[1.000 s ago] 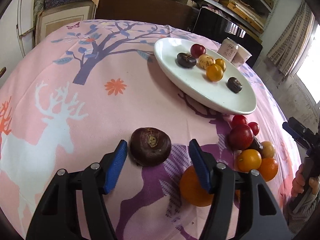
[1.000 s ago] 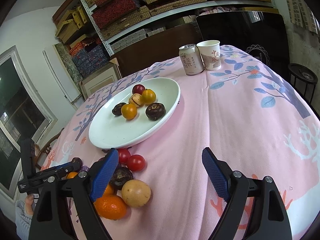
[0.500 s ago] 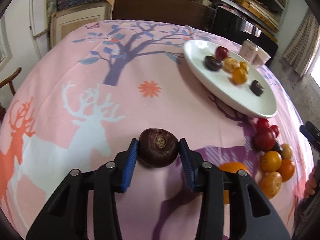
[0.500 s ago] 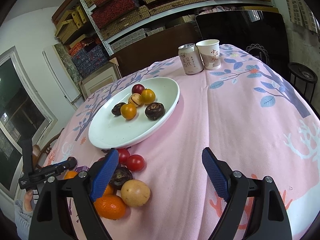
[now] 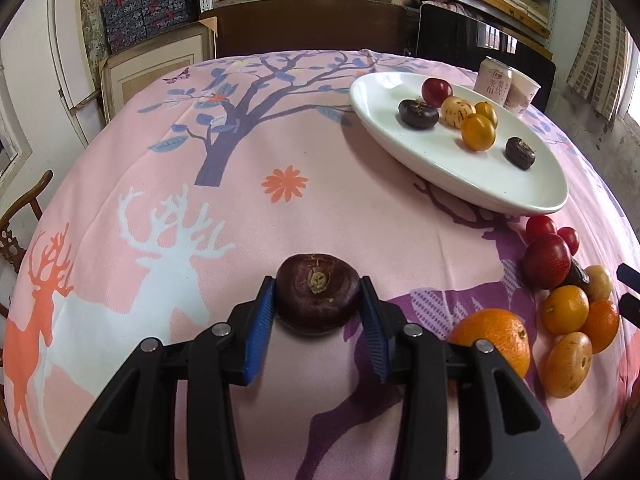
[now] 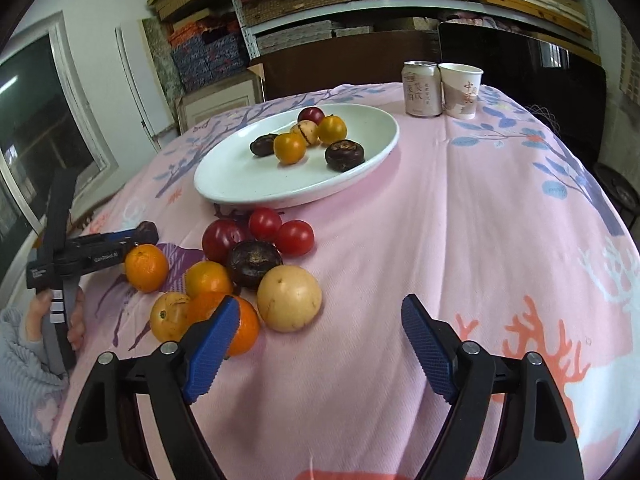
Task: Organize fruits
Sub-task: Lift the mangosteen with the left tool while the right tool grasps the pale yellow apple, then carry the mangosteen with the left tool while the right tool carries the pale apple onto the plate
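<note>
My left gripper (image 5: pixel 318 300) is shut on a dark brown water chestnut (image 5: pixel 318 294) and holds it just above the pink tablecloth; in the right wrist view the chestnut (image 6: pixel 147 229) shows at the gripper's tip. A white oval plate (image 5: pixel 440 160) at the back right holds several fruits; it also shows in the right wrist view (image 6: pixel 240 176). A pile of loose fruit lies in front of it: oranges (image 6: pixel 146 268), red tomatoes (image 6: pixel 294 238), a dark chestnut (image 6: pixel 254 264) and a pale yellow fruit (image 6: pixel 289 298). My right gripper (image 6: pixel 318 346) is open and empty, just right of the pile.
A drink can (image 6: pixel 422 88) and a paper cup (image 6: pixel 460 90) stand behind the plate near the table's far edge. A wooden chair (image 5: pixel 20 220) is at the table's left side. Shelves and boxes line the back wall.
My left gripper closed on the water chestnut, which lay between open fingers a second ago, and lifted it. The right gripper has barely moved.
</note>
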`<act>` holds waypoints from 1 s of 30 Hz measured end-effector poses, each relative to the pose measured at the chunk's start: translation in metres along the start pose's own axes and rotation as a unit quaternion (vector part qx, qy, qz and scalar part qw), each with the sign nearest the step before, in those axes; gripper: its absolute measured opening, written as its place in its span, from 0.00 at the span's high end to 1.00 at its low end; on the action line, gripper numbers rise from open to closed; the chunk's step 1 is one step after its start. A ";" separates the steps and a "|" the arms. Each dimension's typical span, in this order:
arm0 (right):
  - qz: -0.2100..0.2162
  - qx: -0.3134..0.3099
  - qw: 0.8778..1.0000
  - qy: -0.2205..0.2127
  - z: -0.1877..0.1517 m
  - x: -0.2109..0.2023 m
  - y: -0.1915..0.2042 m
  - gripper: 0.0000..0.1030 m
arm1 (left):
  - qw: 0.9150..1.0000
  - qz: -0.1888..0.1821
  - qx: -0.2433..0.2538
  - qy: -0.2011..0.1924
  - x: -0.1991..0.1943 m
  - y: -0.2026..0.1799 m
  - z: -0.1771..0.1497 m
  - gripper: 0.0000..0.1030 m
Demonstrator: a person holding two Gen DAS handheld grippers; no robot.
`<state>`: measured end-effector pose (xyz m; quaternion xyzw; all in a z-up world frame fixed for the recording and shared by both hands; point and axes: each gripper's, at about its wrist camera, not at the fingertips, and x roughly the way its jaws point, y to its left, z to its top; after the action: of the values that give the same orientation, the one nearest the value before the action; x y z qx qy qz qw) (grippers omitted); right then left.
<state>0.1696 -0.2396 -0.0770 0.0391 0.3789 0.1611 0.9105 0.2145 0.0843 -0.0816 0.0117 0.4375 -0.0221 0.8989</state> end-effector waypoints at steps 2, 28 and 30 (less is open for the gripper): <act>0.019 0.012 1.000 0.007 0.005 0.008 -0.001 0.32 | 1.000 0.000 -0.001 0.000 0.000 0.000 0.000 0.60; 0.105 0.075 0.991 -0.038 0.086 0.013 -0.010 0.62 | 0.993 -0.093 0.027 -0.067 -0.027 -0.068 0.073 0.60; 0.103 0.079 0.991 -0.041 0.097 0.027 -0.008 0.62 | 0.992 -0.100 0.029 -0.065 -0.017 -0.080 0.083 0.60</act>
<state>0.2573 -0.2335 -0.0277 0.1559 0.3469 0.2216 0.8979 0.2655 0.0014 -0.0171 -0.0072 0.3764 -0.1251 0.9179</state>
